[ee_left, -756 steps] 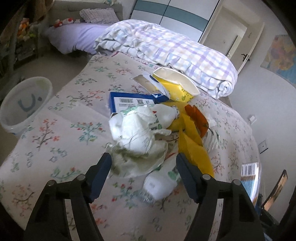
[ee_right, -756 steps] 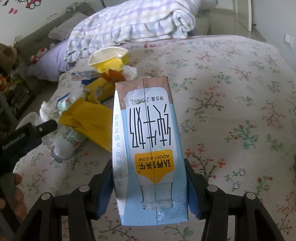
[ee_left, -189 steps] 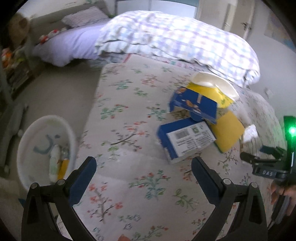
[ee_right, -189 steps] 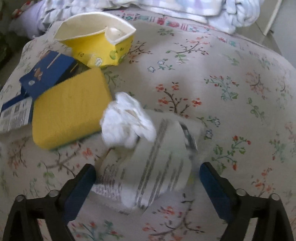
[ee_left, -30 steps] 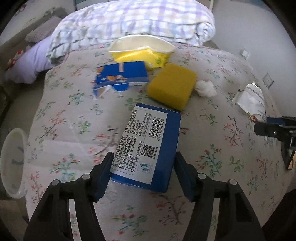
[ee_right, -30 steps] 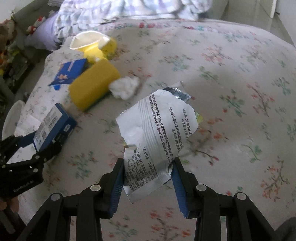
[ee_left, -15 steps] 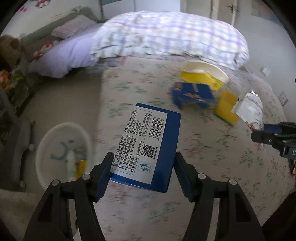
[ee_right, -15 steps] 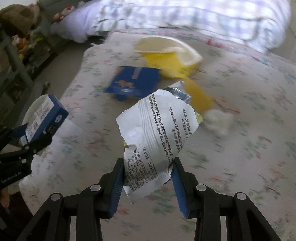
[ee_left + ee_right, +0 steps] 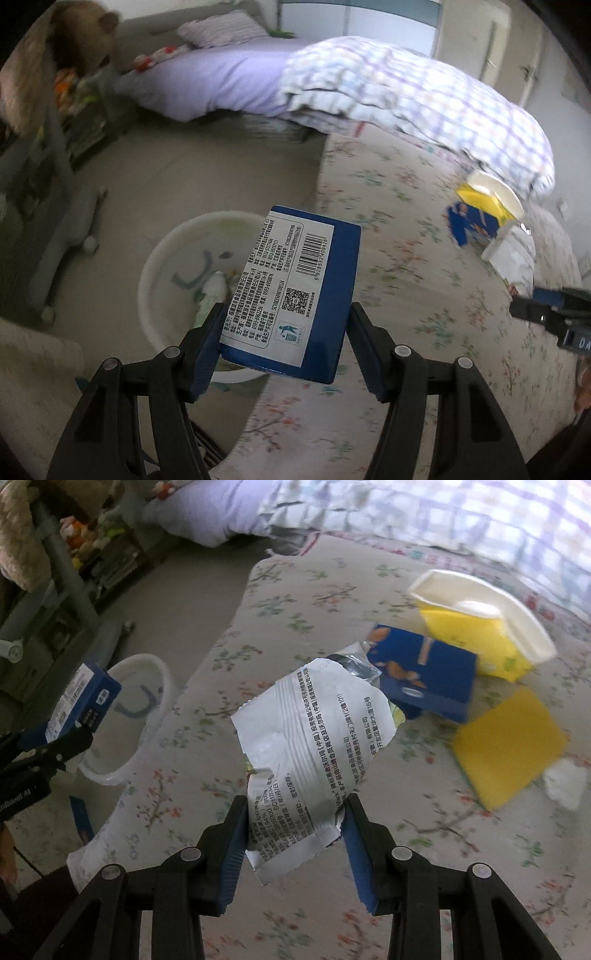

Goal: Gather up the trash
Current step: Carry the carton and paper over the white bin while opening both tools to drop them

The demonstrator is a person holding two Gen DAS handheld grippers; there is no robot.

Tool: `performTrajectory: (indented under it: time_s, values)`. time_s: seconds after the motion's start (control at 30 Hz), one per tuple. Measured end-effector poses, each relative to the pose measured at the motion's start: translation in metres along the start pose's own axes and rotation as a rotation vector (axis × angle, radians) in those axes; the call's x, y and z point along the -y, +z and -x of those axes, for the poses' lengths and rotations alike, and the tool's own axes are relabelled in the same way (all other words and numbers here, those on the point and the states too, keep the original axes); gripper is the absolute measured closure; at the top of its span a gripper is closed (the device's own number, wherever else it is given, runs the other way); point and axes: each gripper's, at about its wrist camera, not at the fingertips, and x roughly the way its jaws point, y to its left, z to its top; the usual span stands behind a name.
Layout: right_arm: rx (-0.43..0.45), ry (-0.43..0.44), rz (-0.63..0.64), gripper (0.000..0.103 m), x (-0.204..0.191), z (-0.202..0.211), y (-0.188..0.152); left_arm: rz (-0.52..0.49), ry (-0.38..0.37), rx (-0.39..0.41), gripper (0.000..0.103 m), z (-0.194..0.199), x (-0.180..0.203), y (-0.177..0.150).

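My left gripper [image 9: 282, 345] is shut on a blue box with a white barcode label [image 9: 295, 295], held above the white round bin [image 9: 166, 258] on the floor beside the bed. Some trash lies in the bin. My right gripper [image 9: 293, 829] is shut on a torn white and silver snack wrapper [image 9: 314, 738] over the floral bed. The right wrist view also shows the blue box [image 9: 86, 698] with the bin [image 9: 147, 701] beside it. On the bed lie a second blue box [image 9: 424, 672], a yellow and white carton [image 9: 480, 627], a yellow sponge [image 9: 506, 746] and a white crumpled tissue [image 9: 565, 782].
A checked quilt [image 9: 424, 99] is heaped at the bed's far end. A purple mattress with pillows [image 9: 221, 74] lies beyond it. A grey shelf unit with toys [image 9: 44, 122] stands left of the bin. A small blue scrap [image 9: 81, 819] lies on the floor by the bed's corner.
Both grippers have swung left with their loads. The left one has left the bed and now hangs over the bin. The trash on the bed has slid to the right of both views.
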Motion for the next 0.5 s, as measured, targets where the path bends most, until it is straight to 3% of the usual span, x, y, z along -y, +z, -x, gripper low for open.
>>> performTrajectory:
  time_s: [0.5]
  values:
    - [-0.04,0.057,0.074,0.059,-0.058,-0.048,0.018,0.146,0.02,-0.101,0.036,-0.045,-0.051,-0.002]
